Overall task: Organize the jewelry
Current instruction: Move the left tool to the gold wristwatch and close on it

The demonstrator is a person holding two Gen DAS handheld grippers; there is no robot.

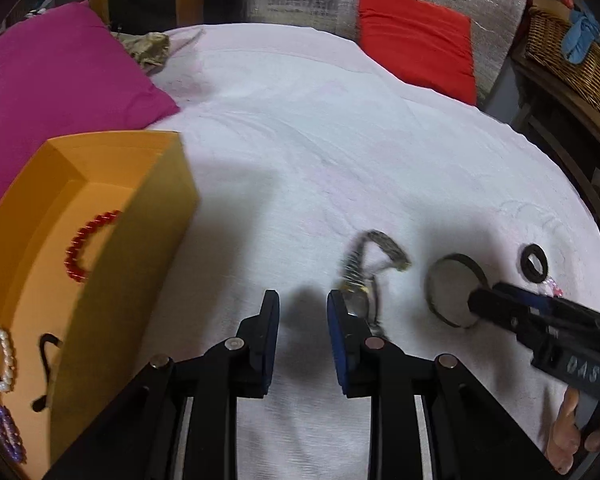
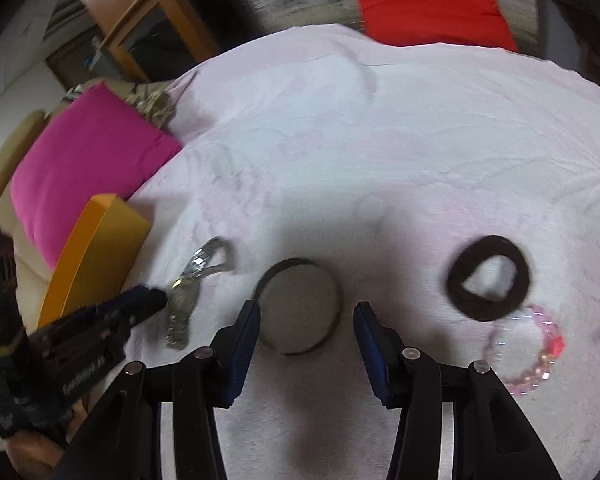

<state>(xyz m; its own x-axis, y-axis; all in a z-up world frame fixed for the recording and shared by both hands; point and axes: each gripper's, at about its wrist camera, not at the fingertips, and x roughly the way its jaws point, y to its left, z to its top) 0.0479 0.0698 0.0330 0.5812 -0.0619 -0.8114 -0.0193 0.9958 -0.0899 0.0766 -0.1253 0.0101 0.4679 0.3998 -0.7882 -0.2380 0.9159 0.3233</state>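
Note:
A silver wristwatch [image 1: 358,300] lies blurred on the white cloth, against the outer side of my left gripper's [image 1: 303,312] right finger. That gripper's jaws stand narrow with only cloth showing between them. In the right wrist view the left gripper [image 2: 156,300] tip sits beside the watch [image 2: 184,300]. My right gripper [image 2: 306,320] is open over a thin dark bangle [image 2: 296,308], whose left edge is at the left pad. A black hair tie [image 2: 488,276] and a pink bead bracelet [image 2: 528,352] lie to its right. The orange box [image 1: 140,208] holds red [image 1: 86,246], pearl [image 1: 2,360] and purple [image 1: 8,432] bracelets.
A magenta pillow [image 1: 60,72] lies behind the box. A red cushion [image 1: 416,36] leans at the cloth's far edge. A wicker basket [image 1: 572,56] stands at the far right. A person's fingers [image 1: 568,432] hold the right gripper's handle.

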